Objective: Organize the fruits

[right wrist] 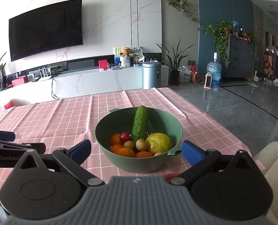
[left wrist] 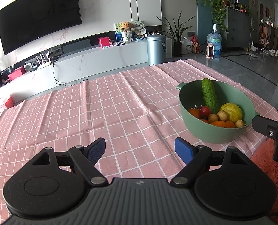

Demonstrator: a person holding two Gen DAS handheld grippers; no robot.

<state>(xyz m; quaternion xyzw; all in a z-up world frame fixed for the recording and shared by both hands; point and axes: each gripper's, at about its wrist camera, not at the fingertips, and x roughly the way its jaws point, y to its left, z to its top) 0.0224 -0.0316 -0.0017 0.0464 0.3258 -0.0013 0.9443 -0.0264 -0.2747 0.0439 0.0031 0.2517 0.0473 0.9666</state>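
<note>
Both grippers, left gripper and right gripper, hang released before the colander, probably about to lift the cucumber.

**A lived-in home living room**

A large wall-mounted television hangs on a marble-look wall above a long, low white media console. On the console sit a teddy bear, a router and red boxes. Potted plants stand on the glossy grey tiled floor, with a lidded bin, a water jug and shoes by a far doorway. A pink checked tablecloth covers the surface.
</note>
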